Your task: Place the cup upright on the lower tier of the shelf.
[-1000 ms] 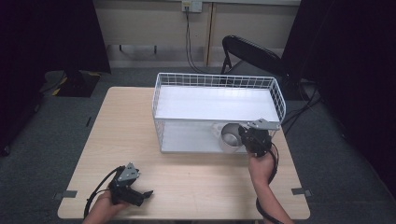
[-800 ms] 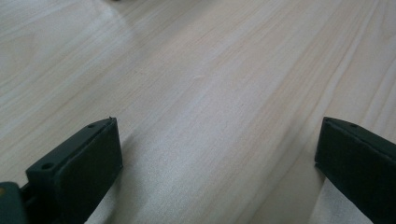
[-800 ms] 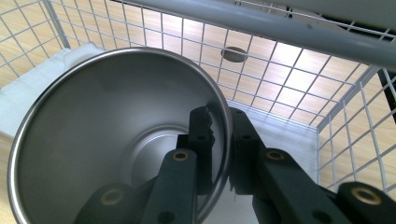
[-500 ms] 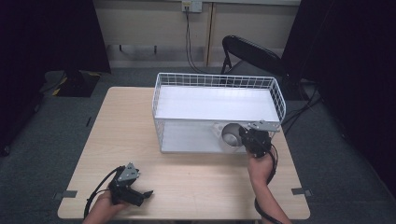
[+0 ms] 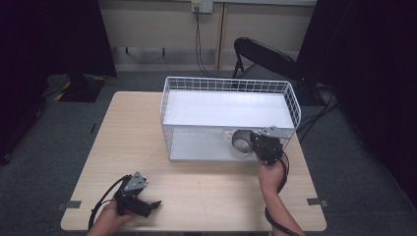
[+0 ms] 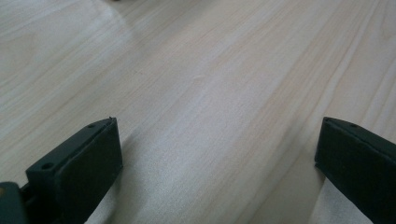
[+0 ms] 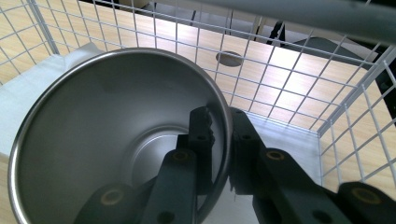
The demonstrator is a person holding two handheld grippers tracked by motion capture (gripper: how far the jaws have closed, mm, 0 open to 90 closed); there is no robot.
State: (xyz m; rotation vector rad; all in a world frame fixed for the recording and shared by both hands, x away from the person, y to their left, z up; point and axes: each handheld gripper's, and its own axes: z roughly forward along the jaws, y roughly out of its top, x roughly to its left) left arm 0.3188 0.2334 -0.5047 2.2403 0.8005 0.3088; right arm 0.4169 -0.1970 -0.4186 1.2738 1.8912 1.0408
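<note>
A person sits at a wooden table [image 5: 147,128] with a two-jaw gripper in each hand. The right gripper [image 5: 263,145] pinches the rim of a steel cup [image 5: 241,142], one jaw inside and one outside the wall, as the right gripper view shows with the jaws clamped tight on the thin metal [image 7: 224,140]. The cup is inside a white wire basket [image 5: 226,83], at its near right corner, above the white liner; whether it touches the liner cannot be told. A grip on the rim lets the cup be lowered past the basket's wall without the jaws catching the wire, which seems the reason for holding it so. The left gripper [image 5: 147,204] lies low near the table's near left edge, well apart from the basket; its jaws stand wide open with bare wood between them, apparently idle. Compared with a second ago, the cup and right gripper have barely shifted, and the left gripper has kept its place.
</note>
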